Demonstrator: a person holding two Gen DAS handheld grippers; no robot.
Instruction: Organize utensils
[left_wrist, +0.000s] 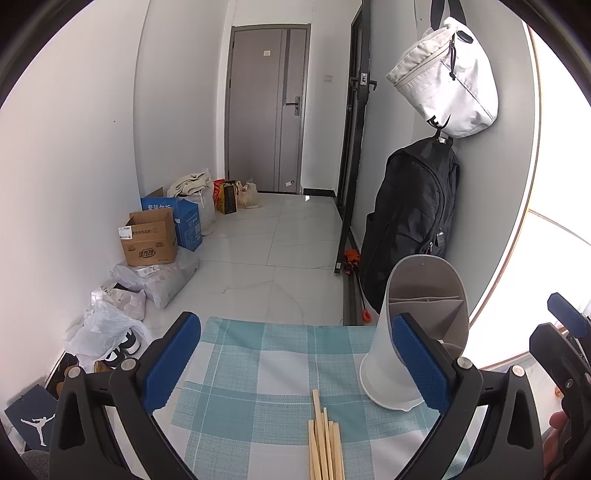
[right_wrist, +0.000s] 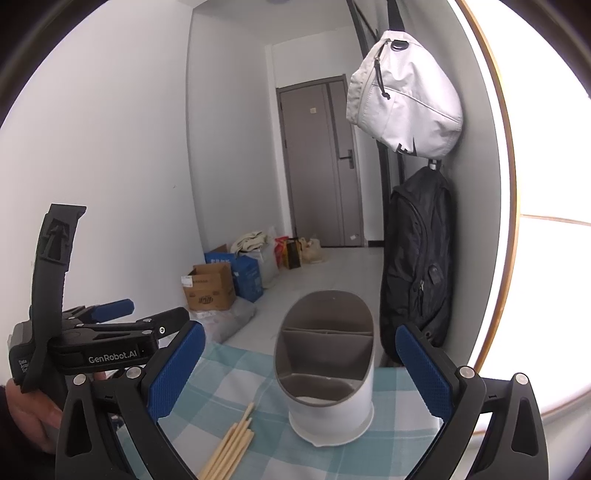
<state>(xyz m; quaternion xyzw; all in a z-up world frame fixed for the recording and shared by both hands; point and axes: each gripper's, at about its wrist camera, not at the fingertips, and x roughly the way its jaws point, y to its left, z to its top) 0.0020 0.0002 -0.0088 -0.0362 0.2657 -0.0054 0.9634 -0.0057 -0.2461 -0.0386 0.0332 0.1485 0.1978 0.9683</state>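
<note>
A loose bundle of pale wooden chopsticks (left_wrist: 325, 443) lies flat on the blue-and-white checked cloth (left_wrist: 258, 369), at the bottom centre of the left wrist view and the lower left of the right wrist view. Their tips fan slightly apart, so I judge they are laid out as the stock to be sorted, not yet gathered. About six sticks show, though the frame edge cuts them off and overlap makes the count uncertain.

Just beside them, to the right, stands one white oval plastic utensil holder with a grey inner lining (right_wrist: 327, 373), upright on the cloth near its far edge. Its mouth is open to the top and split by thin walls into three compartments, two smaller at the back and one larger in front; all three look empty. Standing open and close to the sticks, it reads as the place they are meant to go.

Two tools are present. The left gripper (left_wrist: 295, 363) hovers over the cloth with its blue-padded jaws spread wide, holding nothing, and the chopsticks lie between and below them, which suits a first pick. The right gripper (right_wrist: 300, 373) has its jaws wide apart too, empty, framing the holder.

Beyond the table, one white fabric bag (left_wrist: 448, 79) and one black backpack (left_wrist: 410, 221) hang on the wall at right, and cardboard boxes (left_wrist: 149, 240) sit on the floor at left.
</note>
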